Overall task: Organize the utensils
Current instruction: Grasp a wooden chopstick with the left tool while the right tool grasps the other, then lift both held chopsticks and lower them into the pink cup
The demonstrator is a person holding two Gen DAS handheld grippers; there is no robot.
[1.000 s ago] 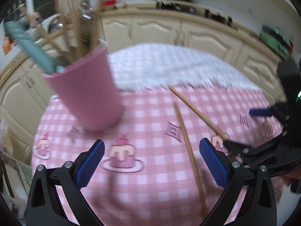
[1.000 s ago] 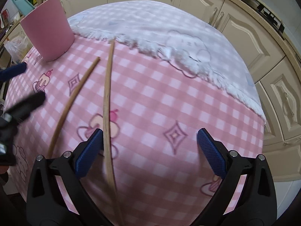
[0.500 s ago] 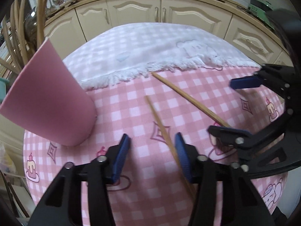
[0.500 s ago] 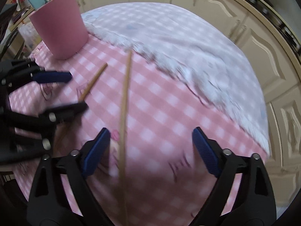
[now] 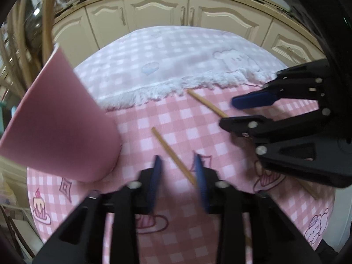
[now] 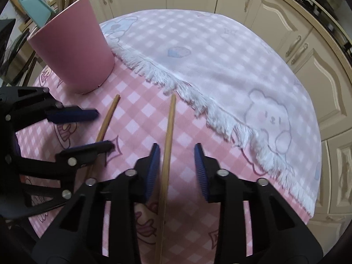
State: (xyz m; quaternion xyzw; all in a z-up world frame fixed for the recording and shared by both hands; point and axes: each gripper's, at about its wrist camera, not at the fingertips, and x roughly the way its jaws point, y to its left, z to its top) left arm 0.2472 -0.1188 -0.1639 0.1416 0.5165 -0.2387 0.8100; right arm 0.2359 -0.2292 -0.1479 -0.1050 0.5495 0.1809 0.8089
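Nearest the right wrist camera, the right gripper straddled one wooden chopstick lying flat on the pink checked tablecloth. Its jaws had just been closing, yet a gap remained on both sides of the stick, which sat closer to the left pad; no pinch was made. Judged risk: the nearer pad could meet the stick first, roll it sideways and let the pads close on nothing.

The left gripper likewise straddled the second chopstick, jaws just narrowed but not clamped, with the stick crossing the gap at a slant. A slanted stick could swivel or snap out as the pads met.

The two tools stood near each other; a lift in step could knock them together.

Farther off, the pink cup stood upright at the fringed cloth's edge, already crowded with utensils, so insertion could jam or tip it.
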